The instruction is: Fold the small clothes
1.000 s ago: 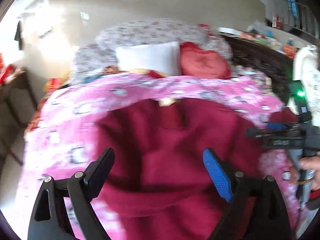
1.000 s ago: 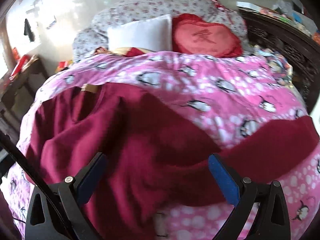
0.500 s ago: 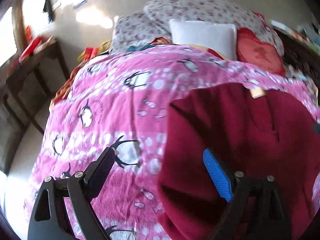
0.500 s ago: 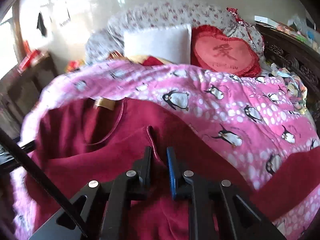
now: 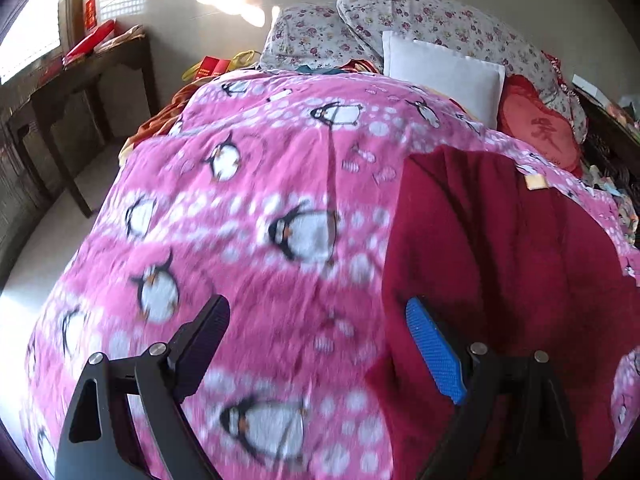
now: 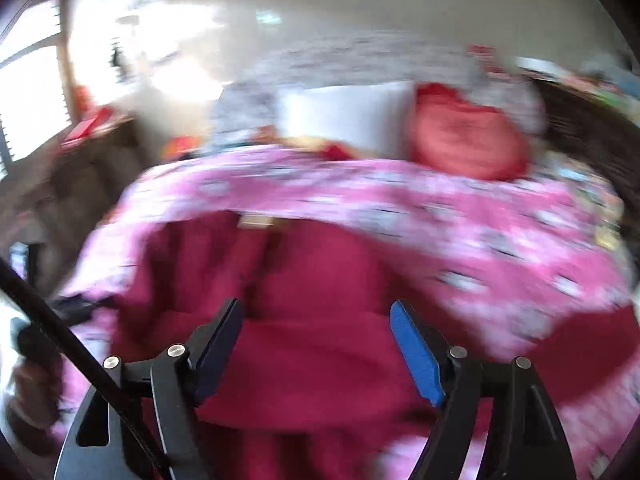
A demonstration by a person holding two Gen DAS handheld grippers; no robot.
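Note:
A dark red garment (image 5: 500, 264) lies on a pink penguin-print blanket (image 5: 248, 208) on a bed. It has a tan neck label (image 5: 536, 181) at its far edge. My left gripper (image 5: 316, 344) is open and empty, over the garment's left edge, its blue pad on the garment side. In the blurred right wrist view the garment (image 6: 320, 292) lies folded in front, with its label (image 6: 256, 222) at the far side. My right gripper (image 6: 316, 344) is open and empty just above the folded red cloth.
A white pillow (image 5: 440, 72), a red heart cushion (image 5: 536, 132) and floral pillows (image 5: 432, 20) lie at the bed's head. A dark wooden table (image 5: 68, 92) stands left of the bed. Dark carved furniture (image 6: 592, 132) lines the right side.
My right gripper, shut on the red cloth half a second ago, has opened and let it go. My left gripper has swung left, from the garment's middle to its left edge.

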